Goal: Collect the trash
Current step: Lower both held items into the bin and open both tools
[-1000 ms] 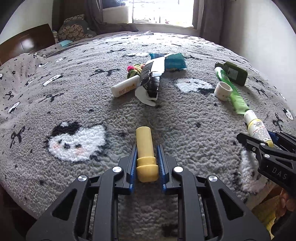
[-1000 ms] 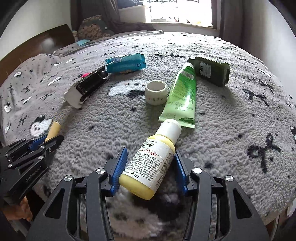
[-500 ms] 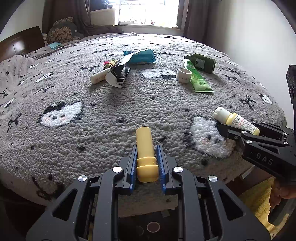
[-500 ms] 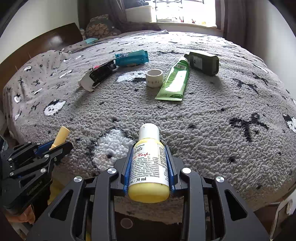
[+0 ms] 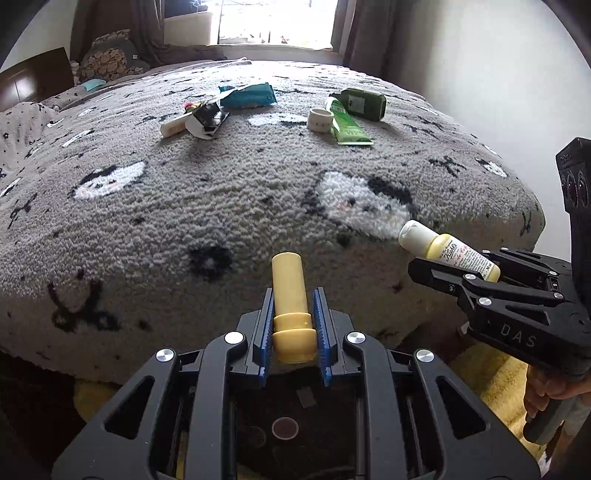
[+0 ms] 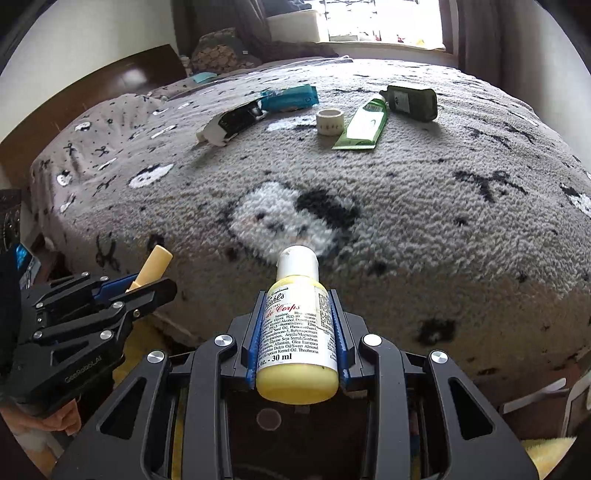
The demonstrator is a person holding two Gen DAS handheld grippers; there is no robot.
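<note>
Left hand-held gripper (image 5: 291, 317): closed on a pale yellow tube (image 5: 289, 295), its flared cap seated between the blue pads, its body projecting forward past the fingertips. Right hand-held gripper (image 6: 297, 332): closed on a small yellow lotion bottle (image 6: 297, 332) labelled 30 ml, white cap pointing forward, both pads against its sides. Both are held off the near edge of the bed (image 5: 221, 206), which is covered with a grey fleece blanket with black and white figures. In the left wrist view the right hand-held gripper appears to the right and slightly ahead, its bottle angled toward the bed. Well ahead of the left hand-held gripper, on the far part of the bed: to the left, a cream tube (image 5: 173, 127) touching a black and white wrapper (image 5: 207, 120), with a teal packet (image 5: 251, 96) just beyond; to the right, a white tape roll (image 5: 319, 120) beside a green tube (image 5: 349, 125), and a dark green bottle (image 5: 364, 103) at the tube's far end. Beyond the bed are a window (image 5: 277, 18) and curtains.
</note>
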